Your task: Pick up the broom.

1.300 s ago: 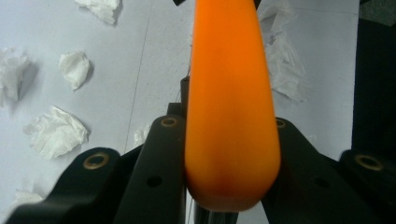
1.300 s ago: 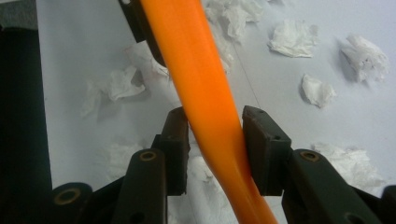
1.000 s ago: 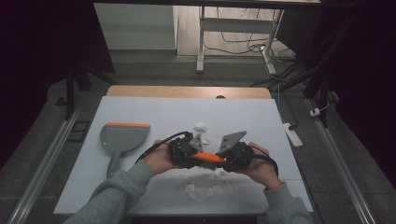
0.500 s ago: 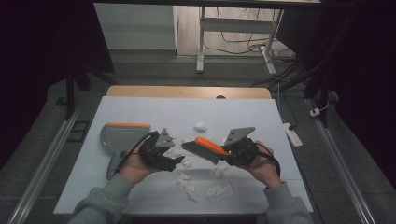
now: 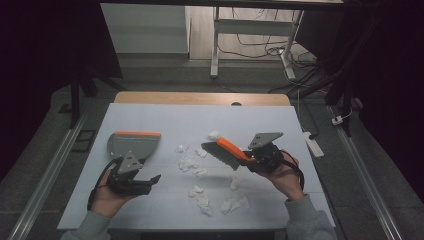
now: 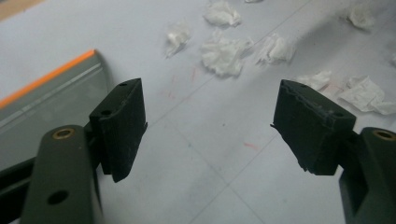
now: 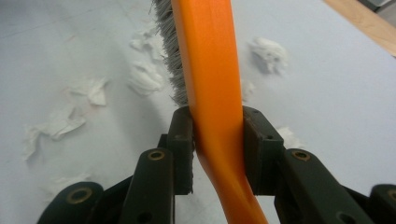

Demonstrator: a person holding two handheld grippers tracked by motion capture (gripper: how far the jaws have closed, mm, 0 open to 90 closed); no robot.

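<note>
your right gripper (image 5: 249, 159) is pinching the brush (image 5: 224, 152) by its orange handle; the right gripper view shows what the high view cannot, both pads (image 7: 181, 140) pressed flat against the handle on either side, with the grey bristles running up and away from the jaws on their left. from above you see instead that the brush is lifted clear of the white table (image 5: 165, 117) and reaches out leftward from that gripper, bristle edge down, casting a shadow on the surface below

your left gripper (image 5: 151, 181) has its jaws spread wide and empty, and they have just been opening. the left gripper view shows bare table between the two black pads (image 6: 122, 122), nothing touching them. the dustpan (image 5: 131, 144) lies just beyond this gripper in the high view, its orange edge on the far side; in the left gripper view only a corner of the pan (image 6: 46, 100) appears, just left of the left jaw

the paper scraps (image 5: 190, 163) are scattered on the table between your two grippers. the left gripper view shows them (image 6: 226, 55) ahead of and to the right of its jaws, well apart from them; the right gripper view shows scraps (image 7: 144, 77) on both sides of the brush, below it
</note>
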